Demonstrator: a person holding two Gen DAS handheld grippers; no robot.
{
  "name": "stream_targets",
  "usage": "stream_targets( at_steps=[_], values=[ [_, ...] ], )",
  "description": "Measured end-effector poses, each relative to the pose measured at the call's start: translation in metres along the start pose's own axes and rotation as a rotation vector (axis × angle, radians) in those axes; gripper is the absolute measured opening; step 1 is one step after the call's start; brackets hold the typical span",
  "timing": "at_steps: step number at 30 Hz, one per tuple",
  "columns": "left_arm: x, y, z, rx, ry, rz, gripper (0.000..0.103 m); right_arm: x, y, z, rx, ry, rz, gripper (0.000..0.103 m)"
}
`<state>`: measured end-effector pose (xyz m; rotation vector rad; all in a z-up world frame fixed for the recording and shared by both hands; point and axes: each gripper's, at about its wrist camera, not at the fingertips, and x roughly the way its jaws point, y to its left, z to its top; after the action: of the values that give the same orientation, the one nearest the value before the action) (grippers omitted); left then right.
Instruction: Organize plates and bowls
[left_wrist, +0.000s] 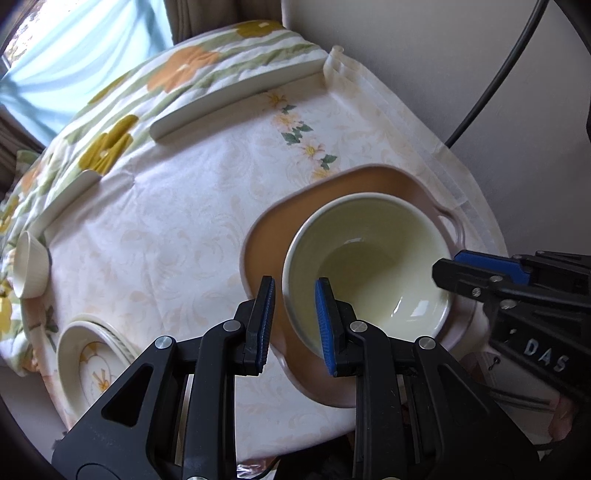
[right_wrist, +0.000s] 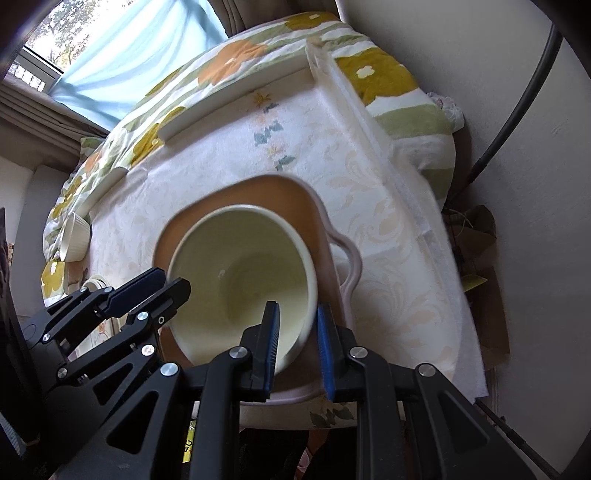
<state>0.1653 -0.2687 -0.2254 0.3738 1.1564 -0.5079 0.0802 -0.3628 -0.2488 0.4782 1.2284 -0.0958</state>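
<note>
The room shows a pale wall (left_wrist: 424, 55) on the right, a window with a light blue curtain (left_wrist: 74, 48) at the upper left, and brown drapes beside it. A black cable (left_wrist: 491, 92) runs down across the wall. Below the window lies a quilt (left_wrist: 122, 122) with orange and mustard flowers and green stripes, spreading along the table's far and left edges. The table (left_wrist: 166, 229) carries a cream cloth with a faint leaf pattern and a band of small daisies toward its far right corner. Near the table's right edge sits a tan tray (left_wrist: 266, 236) with a loop handle on its right side. A large pale bowl (left_wrist: 369, 266) stands in the tray, upright, filling most of it. At the table's near left corner is a plate (left_wrist: 88, 365) with a yellow motif, seemingly on top of other plates. A small ribbed white bowl (left_wrist: 31, 266) lies tilted at the left edge, against the quilt. The left gripper (left_wrist: 293, 321) has its jaws narrow, pinching the large bowl's left rim, one pad outside the wall and one inside. The right gripper (right_wrist: 297, 343) likewise grips the right rim between nearly closed jaws.
</note>
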Motion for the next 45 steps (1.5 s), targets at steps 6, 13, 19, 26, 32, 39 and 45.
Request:
stream_targets(
  at_steps=[6,13,19,26,32,39,45],
  values=[
    [-0.040,0.015,-0.005,-0.069,-0.091,0.019,0.020,-0.033,0.007,0.001,-0.052,-0.091,0.040,0.018],
    [-0.124,0.072,-0.026,-0.271,-0.337,0.145,0.020,-0.063,0.054,0.014,-0.252,-0.202,0.140,0.018],
    [-0.166,0.131,-0.050,-0.436,-0.415,0.249,0.021,-0.078,0.117,0.025,-0.427,-0.268,0.245,0.050],
    [-0.178,0.199,-0.097,-0.632,-0.432,0.324,0.103,-0.069,0.191,0.040,-0.567,-0.268,0.325,0.084],
    [-0.175,0.268,-0.118,-0.739,-0.375,0.359,0.103,-0.042,0.260,0.052,-0.728,-0.276,0.348,0.102],
    [-0.142,0.367,-0.124,-0.938,-0.365,0.228,0.103,0.013,0.338,0.092,-0.812,-0.147,0.374,0.103],
    [-0.065,0.431,-0.126,-1.055,-0.304,0.083,0.101,0.099,0.396,0.123,-0.760,-0.037,0.328,0.103]
  ],
)
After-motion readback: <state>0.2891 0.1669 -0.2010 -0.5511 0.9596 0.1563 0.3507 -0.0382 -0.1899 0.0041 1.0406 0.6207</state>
